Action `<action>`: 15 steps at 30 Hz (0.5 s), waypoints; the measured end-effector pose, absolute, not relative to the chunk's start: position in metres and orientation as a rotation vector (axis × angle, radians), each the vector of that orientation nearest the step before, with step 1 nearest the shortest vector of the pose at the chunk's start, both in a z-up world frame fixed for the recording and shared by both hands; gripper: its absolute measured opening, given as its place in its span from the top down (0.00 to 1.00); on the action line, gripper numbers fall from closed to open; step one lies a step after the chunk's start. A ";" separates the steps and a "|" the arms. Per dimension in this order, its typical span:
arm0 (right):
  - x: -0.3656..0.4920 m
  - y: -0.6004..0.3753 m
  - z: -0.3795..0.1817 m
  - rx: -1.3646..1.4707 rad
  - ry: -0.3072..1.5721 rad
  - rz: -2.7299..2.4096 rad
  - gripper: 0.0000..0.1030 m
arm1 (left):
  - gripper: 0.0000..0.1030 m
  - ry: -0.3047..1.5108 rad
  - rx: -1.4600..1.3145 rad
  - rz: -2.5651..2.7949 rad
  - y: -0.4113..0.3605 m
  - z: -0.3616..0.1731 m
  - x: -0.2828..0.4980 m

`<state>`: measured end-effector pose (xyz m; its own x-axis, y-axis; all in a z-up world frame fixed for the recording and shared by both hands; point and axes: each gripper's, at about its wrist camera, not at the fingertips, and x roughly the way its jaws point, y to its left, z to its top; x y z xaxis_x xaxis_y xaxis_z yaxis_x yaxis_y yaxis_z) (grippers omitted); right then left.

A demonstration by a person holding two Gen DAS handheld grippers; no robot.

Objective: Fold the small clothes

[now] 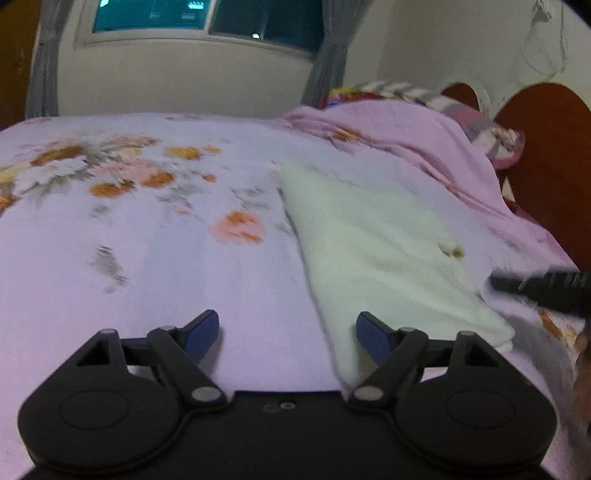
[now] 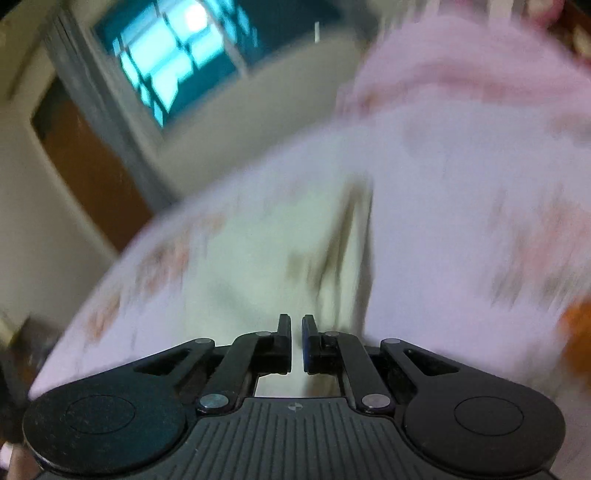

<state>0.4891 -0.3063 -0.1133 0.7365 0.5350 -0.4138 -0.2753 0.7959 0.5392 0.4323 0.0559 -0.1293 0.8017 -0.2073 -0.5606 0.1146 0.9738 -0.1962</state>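
A pale cream small garment [image 1: 384,251] lies folded in a long strip on the floral bedspread [image 1: 147,236]. My left gripper [image 1: 288,332] is open and empty, low over the bed at the garment's near left edge. In the left wrist view the right gripper [image 1: 543,288] shows as a dark blur at the garment's right side. In the blurred right wrist view my right gripper [image 2: 295,332] has its jaws nearly together with nothing seen between them, above the cream garment [image 2: 258,258].
A bunched pink blanket [image 1: 406,140] and a patterned pillow [image 1: 491,136] lie at the head of the bed by a red-brown headboard [image 1: 546,155]. A window [image 1: 207,18] with grey curtains is on the far wall. A brown door [image 2: 85,166] stands left.
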 end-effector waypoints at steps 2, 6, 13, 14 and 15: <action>0.508 -0.316 -0.114 0.553 0.615 0.459 0.72 | 0.21 0.611 -0.185 -0.161 0.064 -0.131 0.433; 0.538 -0.317 -0.123 0.629 0.652 0.480 0.48 | 0.21 0.640 -0.268 -0.129 0.078 -0.138 0.438; 0.564 -0.301 -0.137 0.606 0.743 0.522 0.53 | 0.20 0.618 -0.272 -0.135 0.083 -0.145 0.428; 0.566 -0.298 -0.139 0.589 0.745 0.529 0.55 | 0.20 0.621 -0.264 -0.136 0.083 -0.146 0.429; 0.566 -0.294 -0.138 0.556 0.741 0.529 0.85 | 0.20 0.621 -0.260 -0.136 0.082 -0.146 0.429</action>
